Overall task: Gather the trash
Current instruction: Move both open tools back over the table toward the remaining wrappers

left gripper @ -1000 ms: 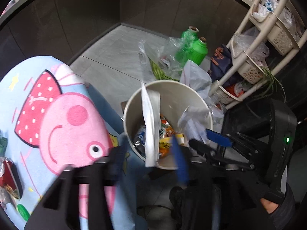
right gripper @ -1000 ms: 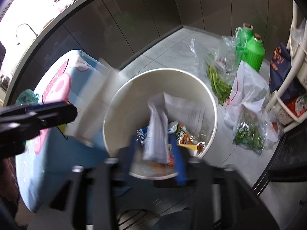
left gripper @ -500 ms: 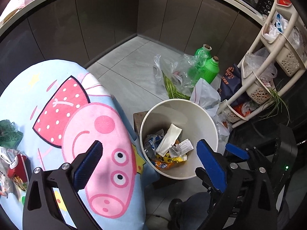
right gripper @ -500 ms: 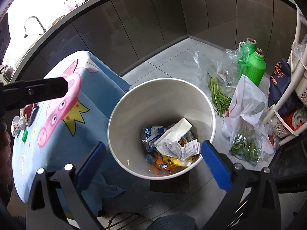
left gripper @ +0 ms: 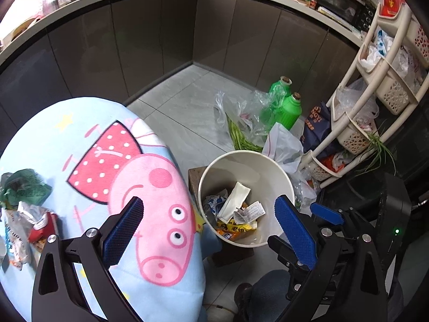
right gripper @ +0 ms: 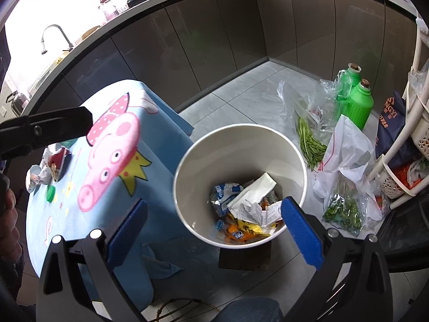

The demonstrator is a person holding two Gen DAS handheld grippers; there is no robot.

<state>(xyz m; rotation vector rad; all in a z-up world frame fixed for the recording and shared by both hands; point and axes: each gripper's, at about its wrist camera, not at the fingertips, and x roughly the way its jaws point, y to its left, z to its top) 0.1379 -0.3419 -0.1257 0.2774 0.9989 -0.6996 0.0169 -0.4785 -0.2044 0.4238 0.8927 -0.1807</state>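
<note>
Honestly, both grippers [left gripper: 209, 228] [right gripper: 214, 225] gape empty above the bin [right gripper: 187, 161]; next grab wrappers [left gripper: 32, 214] off the tabletop's [left gripper: 53, 139] left edge.

Left gripper [left gripper: 209, 230] and right gripper [right gripper: 214, 225] both angled steeply down, jaws spread wide with nothing between the blue pads [right gripper: 300, 234], right gripper's tips showing at the right of the left view, person's hand [right gripper: 6, 206] at right view's left edge.

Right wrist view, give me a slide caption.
Open right gripper above round white bin holding crumpled wrappers.
</note>
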